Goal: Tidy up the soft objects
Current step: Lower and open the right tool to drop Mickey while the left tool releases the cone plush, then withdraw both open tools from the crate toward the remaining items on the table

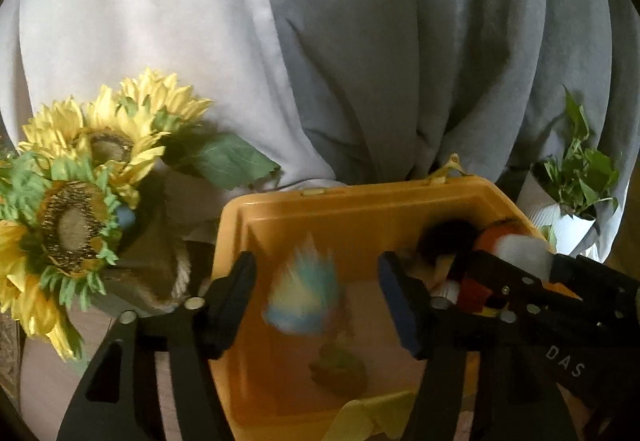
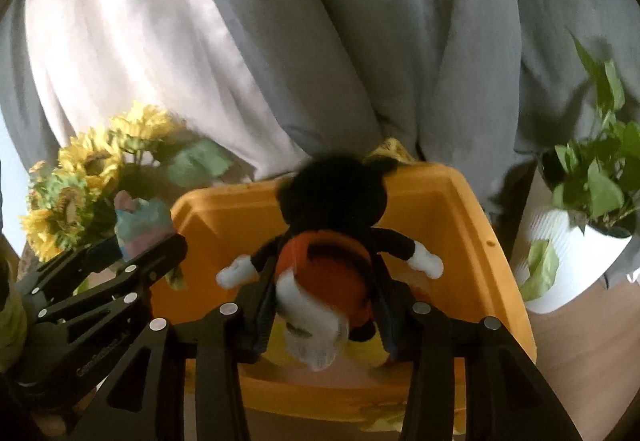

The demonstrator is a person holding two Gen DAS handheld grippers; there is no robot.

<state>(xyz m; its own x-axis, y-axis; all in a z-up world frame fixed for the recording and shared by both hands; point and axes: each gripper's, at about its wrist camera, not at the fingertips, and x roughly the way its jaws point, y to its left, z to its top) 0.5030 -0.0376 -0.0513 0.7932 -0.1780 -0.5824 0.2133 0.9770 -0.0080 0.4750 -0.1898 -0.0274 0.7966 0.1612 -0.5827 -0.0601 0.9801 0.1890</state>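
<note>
The yellow bin [image 1: 400,197] sits in front of the grey curtain [image 1: 360,41]. The sunflowers [image 1: 80,161] stand just left of the bin, and the green plant in a white pot [image 2: 572,241] stands just right of it.

The left gripper [image 1: 316,297] hangs over the bin with its fingers apart and nothing pressed between them. A fluffy blue and white toy [image 1: 304,293] shows blurred in the gap, over the bin's floor; it looks like it is dropping in. A small green toy [image 1: 340,371] lies on the bin's floor.

The right gripper [image 2: 324,305] is squeezed on the mouse doll [image 2: 328,241], over the bin. Its pads pinch the doll's red middle.

The toys look light and squishy. They will bend and flop, not break. The fat middle is the best place to grab. Thin arms would slip.
</note>
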